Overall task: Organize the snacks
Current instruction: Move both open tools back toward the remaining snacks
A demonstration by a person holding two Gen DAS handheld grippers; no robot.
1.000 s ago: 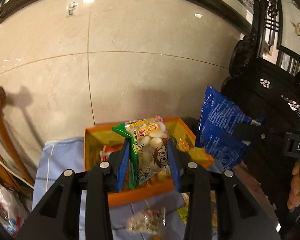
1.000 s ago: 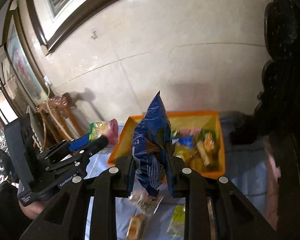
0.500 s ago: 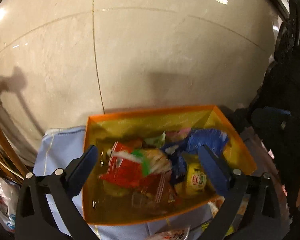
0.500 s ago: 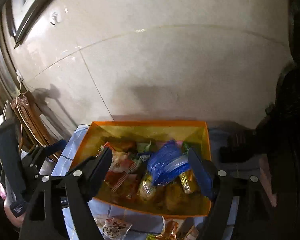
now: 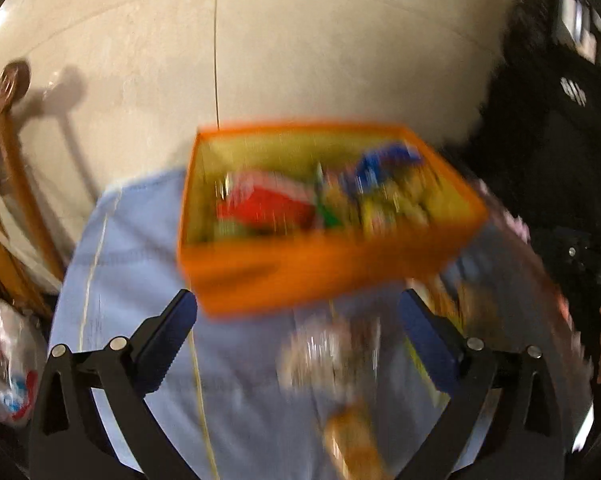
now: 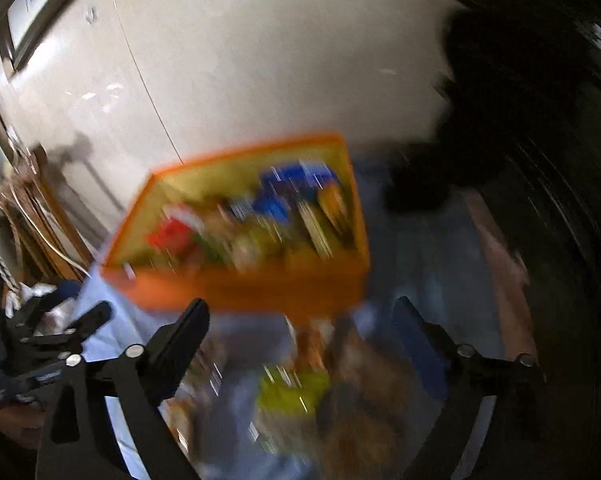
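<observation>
An orange box (image 5: 300, 276) sits on a light blue cloth (image 5: 132, 264) against the wall; it holds several snack packs, among them a red one (image 5: 264, 206) and a blue one (image 5: 384, 162). The box also shows in the right wrist view (image 6: 244, 292). My left gripper (image 5: 298, 332) is open and empty, in front of the box. My right gripper (image 6: 300, 340) is open and empty, also in front of it. Loose packs lie on the cloth near me: a clear one (image 5: 332, 356), an orange one (image 5: 352, 444) and a yellow-green one (image 6: 292, 390). Both views are blurred.
A marble wall (image 5: 300, 52) stands behind the box. Wooden furniture (image 5: 4, 200) and a plastic bag (image 5: 4, 364) are at the left. Dark carved furniture (image 5: 560, 140) is at the right. The left gripper shows at the left of the right wrist view (image 6: 48, 340).
Both grippers let go of their packs into the box, opened wide, and have now pulled back and down from the box. The loose packs on the cloth have come into view.
</observation>
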